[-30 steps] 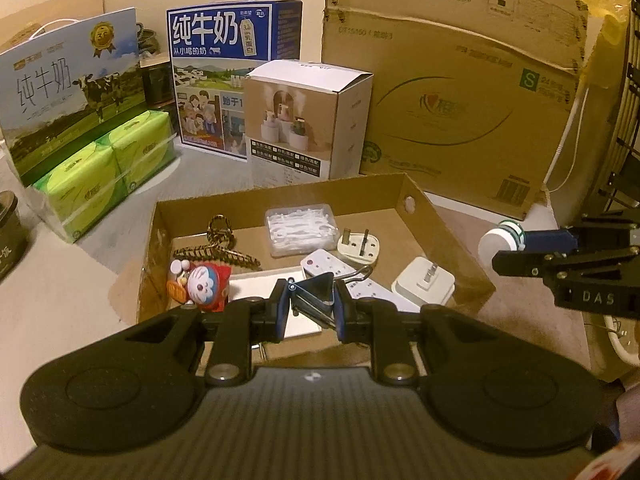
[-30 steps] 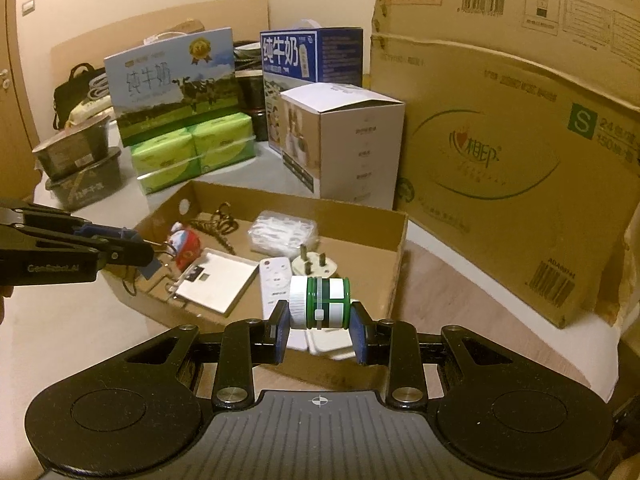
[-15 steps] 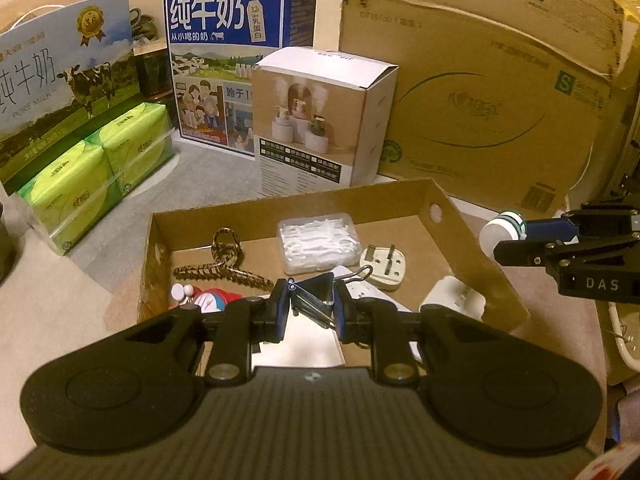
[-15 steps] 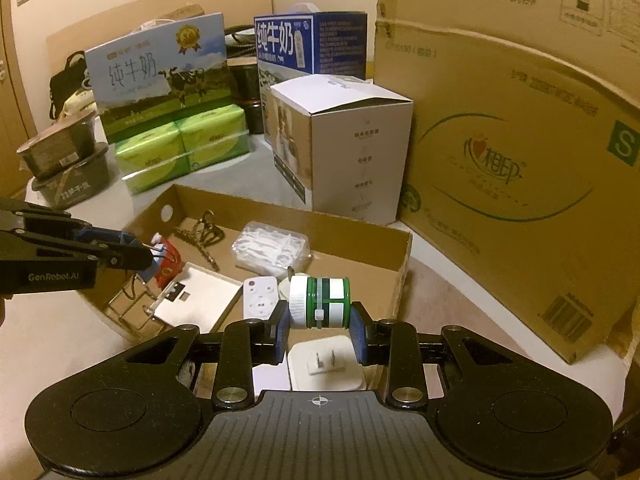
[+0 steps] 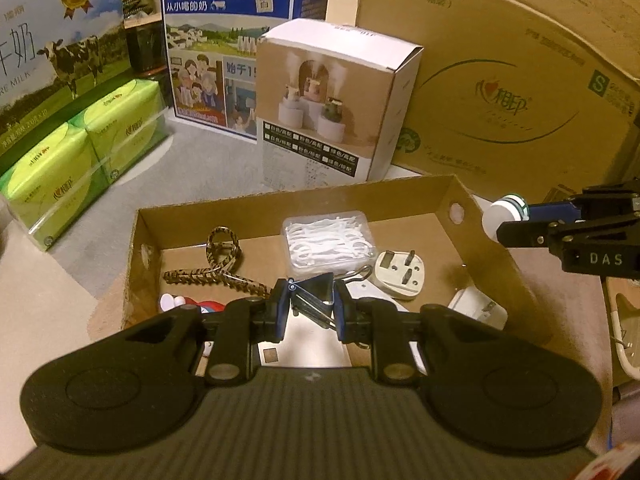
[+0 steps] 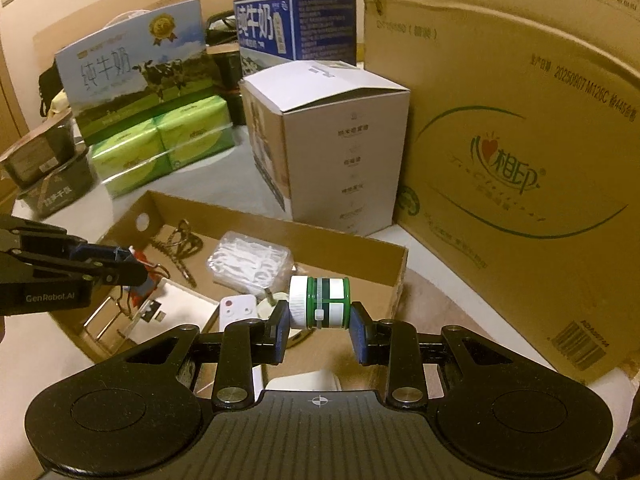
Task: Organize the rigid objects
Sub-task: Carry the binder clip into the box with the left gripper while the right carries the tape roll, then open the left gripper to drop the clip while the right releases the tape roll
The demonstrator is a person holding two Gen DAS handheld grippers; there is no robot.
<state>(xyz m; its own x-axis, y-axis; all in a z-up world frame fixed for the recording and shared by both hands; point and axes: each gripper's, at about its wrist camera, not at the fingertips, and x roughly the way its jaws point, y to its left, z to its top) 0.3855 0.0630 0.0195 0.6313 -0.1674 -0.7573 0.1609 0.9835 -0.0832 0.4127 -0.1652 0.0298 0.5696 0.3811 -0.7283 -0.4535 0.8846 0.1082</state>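
Over the cardboard tray (image 5: 472, 200), your left hand-held gripper (image 5: 311, 305) pinches a binder clip (image 5: 316, 296); only the right view shows your right hand-held gripper (image 6: 319, 320) clamping the green-and-white bottle (image 6: 320, 302) end to end.

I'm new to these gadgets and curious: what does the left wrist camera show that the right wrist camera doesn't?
Only the left wrist view shows the black binder clip gripped head-on in the left gripper, and the plug's pins. Only the right wrist view shows the green and white bottle side-on in the right gripper, plus dark tubs at far left. Both show the cardboard tray and floss pick box.
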